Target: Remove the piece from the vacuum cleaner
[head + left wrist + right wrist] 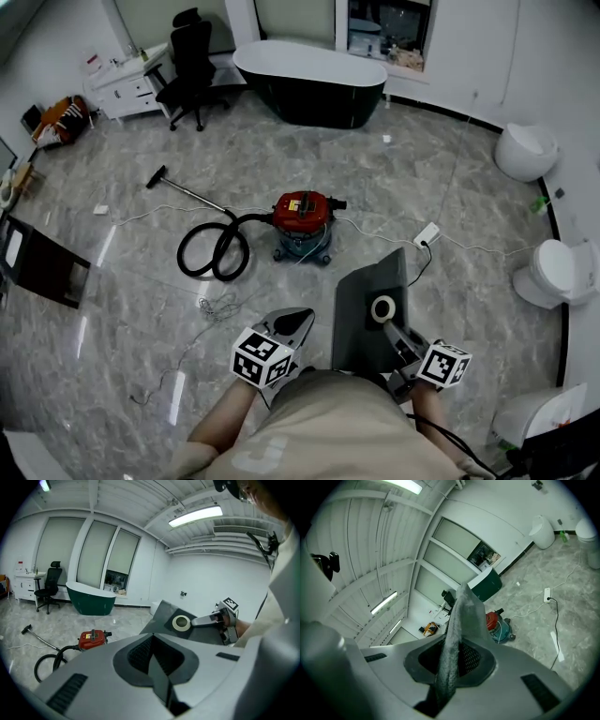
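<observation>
The red-topped vacuum cleaner [302, 220] [92, 639] [494, 620] stands on the marble floor ahead of me, its black hose [214, 251] coiled to the left and its wand [183, 190] lying beyond. My right gripper [401, 336] [445, 677] is shut on a grey fabric dust bag [361, 300] [461, 620] with a pale ring collar [382, 308] [181, 623], held in the air well short of the vacuum. The left gripper [296, 321] [157, 667] hovers beside the bag, jaws shut with nothing between them.
A dark bathtub [309, 80] and an office chair [192, 61] stand at the back, with a white desk [127, 84] to the left. Toilets [553, 272] line the right wall. A power strip [427, 234] and cables lie near the vacuum. A dark panel [42, 267] sits at left.
</observation>
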Available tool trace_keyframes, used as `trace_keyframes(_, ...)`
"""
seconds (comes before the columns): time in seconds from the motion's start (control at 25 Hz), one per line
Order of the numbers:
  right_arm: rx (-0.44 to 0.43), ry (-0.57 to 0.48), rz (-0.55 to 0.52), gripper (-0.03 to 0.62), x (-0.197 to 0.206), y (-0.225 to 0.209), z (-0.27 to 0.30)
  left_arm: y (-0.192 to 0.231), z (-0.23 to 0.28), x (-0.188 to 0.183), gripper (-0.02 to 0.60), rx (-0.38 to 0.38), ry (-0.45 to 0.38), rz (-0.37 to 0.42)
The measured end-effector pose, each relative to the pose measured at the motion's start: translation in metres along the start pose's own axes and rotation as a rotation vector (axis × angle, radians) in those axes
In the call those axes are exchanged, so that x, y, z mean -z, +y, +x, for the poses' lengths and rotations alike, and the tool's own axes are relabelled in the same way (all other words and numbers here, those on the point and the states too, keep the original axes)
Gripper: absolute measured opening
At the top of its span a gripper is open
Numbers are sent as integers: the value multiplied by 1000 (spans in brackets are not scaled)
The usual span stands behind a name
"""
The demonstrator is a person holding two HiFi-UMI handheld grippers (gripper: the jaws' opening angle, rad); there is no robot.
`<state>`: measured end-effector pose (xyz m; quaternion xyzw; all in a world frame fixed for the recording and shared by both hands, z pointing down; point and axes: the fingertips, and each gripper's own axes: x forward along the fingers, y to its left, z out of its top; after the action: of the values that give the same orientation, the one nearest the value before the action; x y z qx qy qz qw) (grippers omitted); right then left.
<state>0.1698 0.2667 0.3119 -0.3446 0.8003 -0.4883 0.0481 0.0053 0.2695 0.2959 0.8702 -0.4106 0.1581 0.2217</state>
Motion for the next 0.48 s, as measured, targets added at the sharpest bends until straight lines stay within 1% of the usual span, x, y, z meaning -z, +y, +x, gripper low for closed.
trace_keyframes(0.12, -18, 7, 4, 34, -29, -24, -13, -21, 34, -17, 2, -12, 7, 30)
trace_keyframes(0.2, -21, 9, 11, 34, -47, -42, -26, -37, 57, -27, 2, -18, 5, 34)
trace_keyframes(0.36, -14, 37, 11, 34, -74, -81, -53, -74, 102, -41, 2, -17, 9, 38)
trace_keyframes(0.48, 11, 53, 6, 34, -92, -109, -69, -96, 126, -46, 2, -23, 27, 61)
